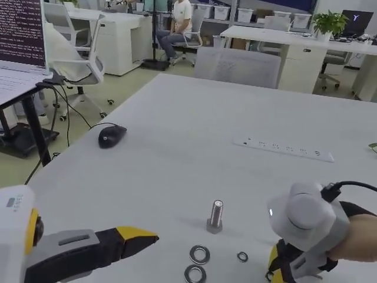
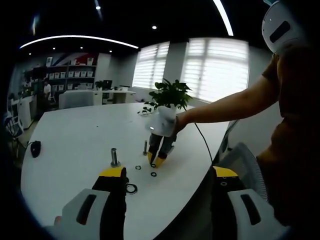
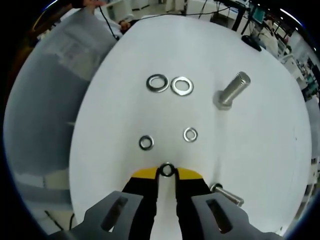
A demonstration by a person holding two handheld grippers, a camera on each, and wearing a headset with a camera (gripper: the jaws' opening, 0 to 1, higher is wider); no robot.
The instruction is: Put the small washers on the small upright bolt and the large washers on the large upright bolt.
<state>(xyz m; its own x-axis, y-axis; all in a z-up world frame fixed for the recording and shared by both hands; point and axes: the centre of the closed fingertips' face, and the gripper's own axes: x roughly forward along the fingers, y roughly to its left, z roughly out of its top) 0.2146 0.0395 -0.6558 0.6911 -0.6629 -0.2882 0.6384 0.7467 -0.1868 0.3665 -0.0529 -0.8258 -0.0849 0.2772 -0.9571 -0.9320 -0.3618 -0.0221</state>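
Note:
My right gripper (image 3: 167, 174) is shut on a small washer (image 3: 167, 170), held just above the white table. Two more small washers (image 3: 146, 142) (image 3: 190, 134) lie ahead of it. Beyond them lie two large washers (image 3: 157, 83) (image 3: 182, 85), side by side. The large upright bolt (image 3: 231, 91) stands to their right, and the small bolt (image 3: 226, 194) is close beside the right jaw. In the head view the large bolt (image 1: 216, 215) stands behind the large washers (image 1: 199, 254). My left gripper (image 2: 170, 175) is wide open and holds nothing, short of the bolts (image 2: 114, 157).
A black mouse (image 1: 111, 135) and a white power strip (image 1: 284, 148) lie farther back on the table (image 1: 177, 118). The table's near edge runs just behind both grippers. An office chair (image 1: 70, 53) and a laptop stand are at the left.

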